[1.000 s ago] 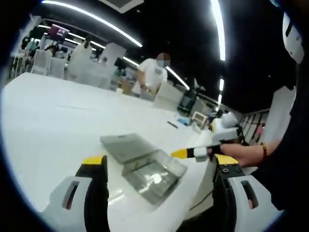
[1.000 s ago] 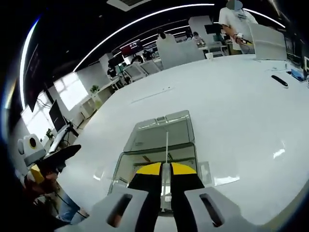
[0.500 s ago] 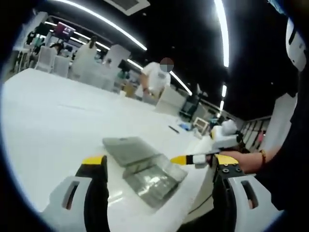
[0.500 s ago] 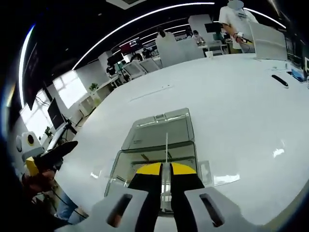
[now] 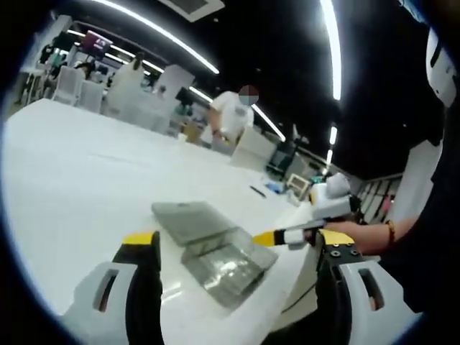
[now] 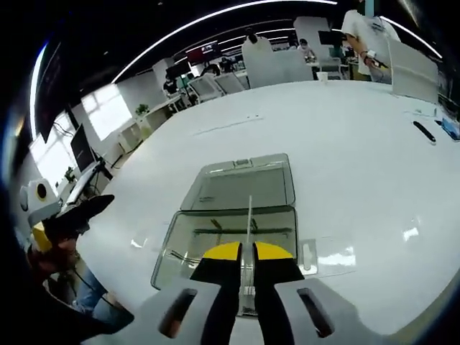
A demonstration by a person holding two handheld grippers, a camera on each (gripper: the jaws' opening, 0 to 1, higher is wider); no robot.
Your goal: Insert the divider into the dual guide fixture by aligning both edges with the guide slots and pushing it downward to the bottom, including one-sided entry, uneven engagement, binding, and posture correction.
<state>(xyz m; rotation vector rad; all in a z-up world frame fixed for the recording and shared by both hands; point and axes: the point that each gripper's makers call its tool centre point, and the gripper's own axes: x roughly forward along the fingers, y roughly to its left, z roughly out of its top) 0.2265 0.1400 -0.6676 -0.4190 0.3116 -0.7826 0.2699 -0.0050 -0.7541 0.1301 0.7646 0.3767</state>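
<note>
The dual guide fixture is a clear plastic box on the white table, with its lid lying flat behind it. My right gripper is shut on the thin clear divider. The divider shows edge-on and stands upright over the middle of the box. In the left gripper view the fixture lies between my wide-open left gripper jaws, which hold nothing. The right gripper reaches over the box's right edge, held by a hand. Whether the divider touches the slots, I cannot tell.
A person stands at the table's far side. A black pen-like item lies far right on the table. A small clear tab sits beside the box. The left gripper hovers off the table's near-left edge.
The right gripper view has shifted a little, and the box now sits slightly nearer and more centred. The divider stays clamped. The left gripper stays open and still.
</note>
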